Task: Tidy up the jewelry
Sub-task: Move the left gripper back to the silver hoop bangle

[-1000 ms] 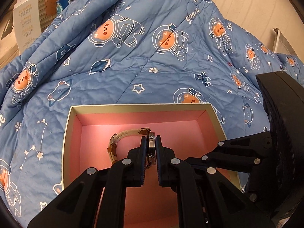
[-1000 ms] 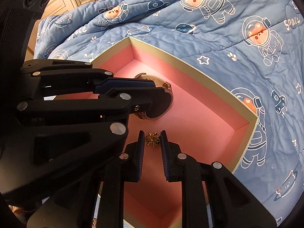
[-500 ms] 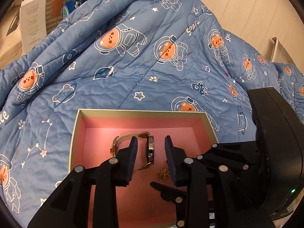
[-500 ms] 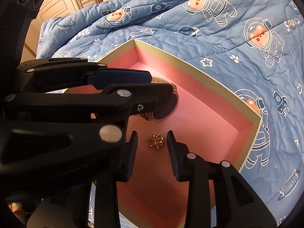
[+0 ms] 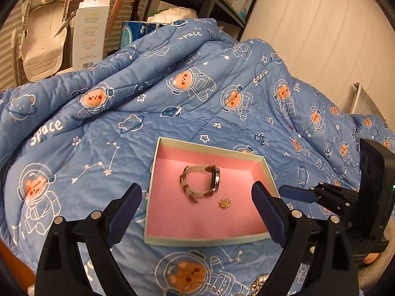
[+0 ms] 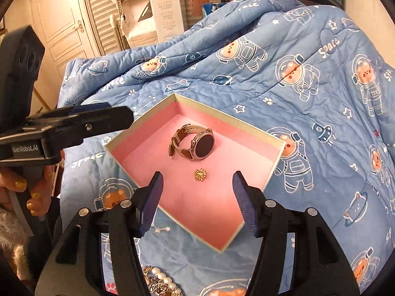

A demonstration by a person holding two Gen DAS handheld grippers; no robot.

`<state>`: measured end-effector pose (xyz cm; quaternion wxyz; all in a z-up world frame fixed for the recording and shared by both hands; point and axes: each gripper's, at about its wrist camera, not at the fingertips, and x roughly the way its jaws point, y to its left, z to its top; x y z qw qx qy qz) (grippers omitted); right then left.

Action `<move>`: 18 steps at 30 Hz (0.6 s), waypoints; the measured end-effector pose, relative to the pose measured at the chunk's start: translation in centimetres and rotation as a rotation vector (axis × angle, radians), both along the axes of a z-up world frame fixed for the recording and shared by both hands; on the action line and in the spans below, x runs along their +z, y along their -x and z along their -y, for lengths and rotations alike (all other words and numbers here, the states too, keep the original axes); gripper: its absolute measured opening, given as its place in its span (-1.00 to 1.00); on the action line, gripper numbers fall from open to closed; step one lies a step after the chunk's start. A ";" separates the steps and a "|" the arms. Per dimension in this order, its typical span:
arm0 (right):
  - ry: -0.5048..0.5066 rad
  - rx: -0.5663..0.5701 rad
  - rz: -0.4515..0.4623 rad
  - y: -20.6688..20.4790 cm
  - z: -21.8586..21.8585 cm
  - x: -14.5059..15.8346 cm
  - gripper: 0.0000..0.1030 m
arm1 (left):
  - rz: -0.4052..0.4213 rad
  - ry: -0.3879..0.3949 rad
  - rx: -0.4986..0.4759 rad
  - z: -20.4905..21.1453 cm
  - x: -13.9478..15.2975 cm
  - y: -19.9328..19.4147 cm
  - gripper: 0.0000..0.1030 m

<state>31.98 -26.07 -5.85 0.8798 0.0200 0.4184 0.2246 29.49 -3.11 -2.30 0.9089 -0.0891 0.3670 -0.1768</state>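
Both the left gripper [image 5: 197, 197] and right gripper [image 6: 197, 190] gape empty, jaws just widened; only the right view shows pearls [image 6: 160, 277].

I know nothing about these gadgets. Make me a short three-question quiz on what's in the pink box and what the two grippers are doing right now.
1. True or false: the watch lies inside the pink box.
2. What small thing lies beside the watch? A) gold brooch B) coin C) key
3. Is the left gripper or the right gripper holding anything?

Key: 1 true. 2 A. 3 Neither; both have just been opening, with nothing between the jaws.
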 end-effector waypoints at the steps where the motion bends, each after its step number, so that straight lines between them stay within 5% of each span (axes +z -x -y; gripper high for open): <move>1: -0.015 -0.009 0.000 1.0 0.3 0.2 0.14 | 0.003 -0.002 0.002 -0.3 -0.1 0.9 0.76; 8: -0.030 -0.064 0.003 7.1 1.8 -0.9 0.14 | -0.004 -0.044 0.019 -1.2 -2.3 6.5 0.79; 13: -0.004 0.002 -0.001 11.3 0.8 -2.4 0.13 | -0.028 -0.081 0.025 -1.2 -4.4 9.1 0.79; 18: 0.012 0.089 -0.023 14.3 -0.6 -3.7 -0.13 | -0.060 -0.066 0.047 -1.8 -6.2 10.6 0.67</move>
